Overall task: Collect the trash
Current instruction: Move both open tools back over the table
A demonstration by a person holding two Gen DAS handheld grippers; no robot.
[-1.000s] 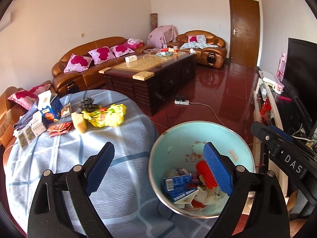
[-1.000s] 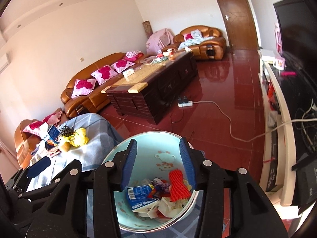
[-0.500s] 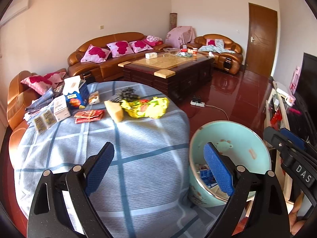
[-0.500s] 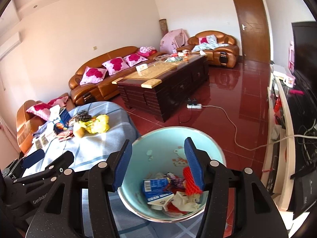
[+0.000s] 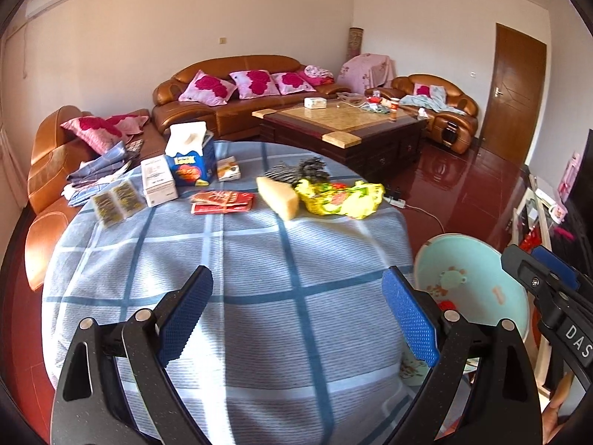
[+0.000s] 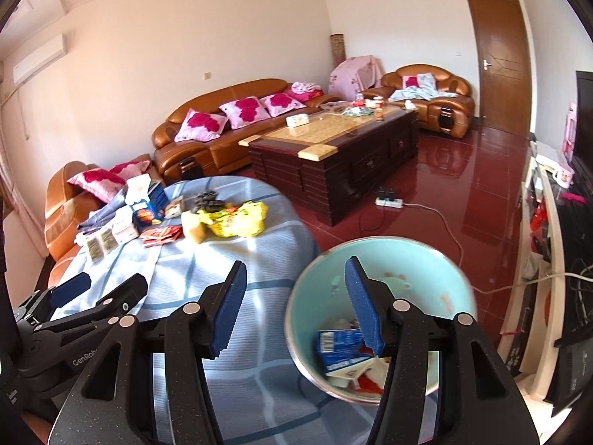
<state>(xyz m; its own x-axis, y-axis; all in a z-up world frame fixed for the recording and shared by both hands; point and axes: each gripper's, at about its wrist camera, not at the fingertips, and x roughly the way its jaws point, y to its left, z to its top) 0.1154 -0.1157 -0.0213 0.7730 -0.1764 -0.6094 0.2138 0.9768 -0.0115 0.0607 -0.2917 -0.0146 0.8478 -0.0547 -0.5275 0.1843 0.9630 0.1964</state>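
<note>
Both hand-held grippers wide apart, holding nothing
Left hand-held gripper hovers over the surface; right hand-held gripper straddles the trash bin rim.

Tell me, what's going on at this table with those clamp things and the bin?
A person is clearing trash off a table covered in blue checked cloth, holding a two-finger gripper in each hand. Both the left gripper and the right gripper are open and empty. The light blue bin beside the table already holds a blue carton and other scraps. On the table's far side lie a yellow wrapper, a yellow sponge and red packets, not yet picked up.
</note>
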